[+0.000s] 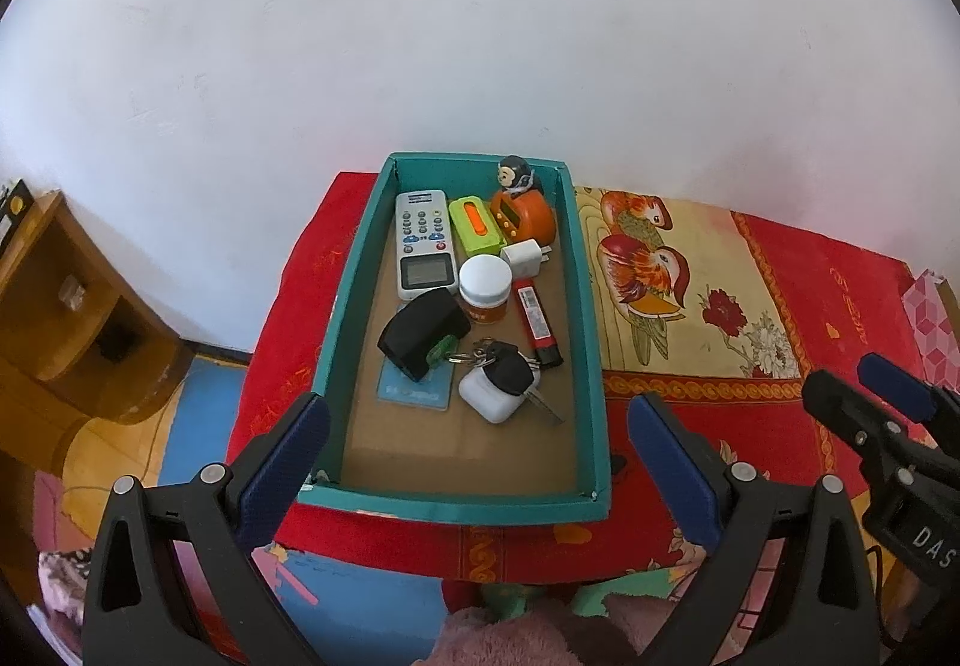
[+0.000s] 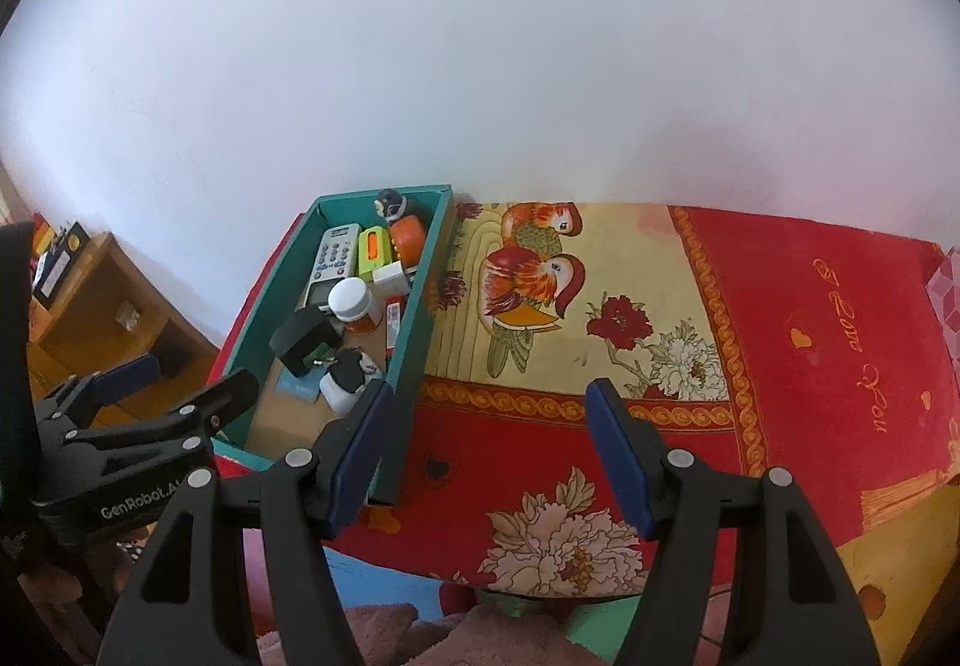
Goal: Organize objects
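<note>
The left tool (image 1: 477, 429), two black arms with blue pads, hangs wide open over the near end of the teal cardboard box (image 1: 354, 306), gripping nothing. The right tool (image 2: 489, 438) stands apart to the box's right over the red flowered cloth on the tabletop (image 2: 810, 318), its jaws parted and empty.

Nearest in the box lie one white squat bottle (image 1: 491, 396) with one black car key and keyring (image 1: 507, 366) on it, one pale blue card (image 1: 414, 396), and one black wedge-shaped case (image 1: 423, 330) partly covering the card. Behind come one red marker pen (image 1: 536, 321) and one white-lidded orange jar (image 1: 485, 288). Farther back sit one white charger plug (image 1: 523, 258), one grey remote control (image 1: 423, 246), one green case with an orange slot (image 1: 474, 225), and one orange timer topped by what looks like a small monkey figure (image 1: 519, 204).

Left of the tabletop stands a wooden shelf unit (image 1: 72, 306); a white wall (image 1: 480, 36) rises behind everything.
</note>
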Available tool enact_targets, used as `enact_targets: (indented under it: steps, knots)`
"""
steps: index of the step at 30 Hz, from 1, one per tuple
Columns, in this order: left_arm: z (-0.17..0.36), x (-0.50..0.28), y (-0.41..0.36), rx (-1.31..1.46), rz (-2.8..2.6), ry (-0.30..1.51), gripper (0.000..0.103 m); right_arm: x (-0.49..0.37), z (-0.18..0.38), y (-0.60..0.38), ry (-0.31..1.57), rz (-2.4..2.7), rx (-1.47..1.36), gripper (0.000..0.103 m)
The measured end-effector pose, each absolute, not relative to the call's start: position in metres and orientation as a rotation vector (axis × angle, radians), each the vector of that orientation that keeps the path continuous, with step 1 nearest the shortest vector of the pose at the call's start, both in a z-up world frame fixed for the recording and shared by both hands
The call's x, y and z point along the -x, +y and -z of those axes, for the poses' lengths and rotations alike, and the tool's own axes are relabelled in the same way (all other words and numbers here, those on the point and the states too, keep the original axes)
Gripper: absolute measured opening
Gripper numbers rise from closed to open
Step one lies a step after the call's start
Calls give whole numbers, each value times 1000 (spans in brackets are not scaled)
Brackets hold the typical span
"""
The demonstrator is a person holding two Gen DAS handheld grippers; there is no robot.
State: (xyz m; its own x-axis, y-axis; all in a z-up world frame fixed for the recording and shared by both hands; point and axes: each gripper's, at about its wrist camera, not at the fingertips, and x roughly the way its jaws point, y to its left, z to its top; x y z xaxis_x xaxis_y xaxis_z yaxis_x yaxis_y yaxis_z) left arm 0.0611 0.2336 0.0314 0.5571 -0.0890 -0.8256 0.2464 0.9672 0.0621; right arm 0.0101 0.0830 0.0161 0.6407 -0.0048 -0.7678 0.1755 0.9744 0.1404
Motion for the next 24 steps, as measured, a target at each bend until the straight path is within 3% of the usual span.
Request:
enact_targets:
  steps: [24]
  knots:
    - [-24,-58,223,-204,266,978,101,-10,-6,82,895,132,-229,66]
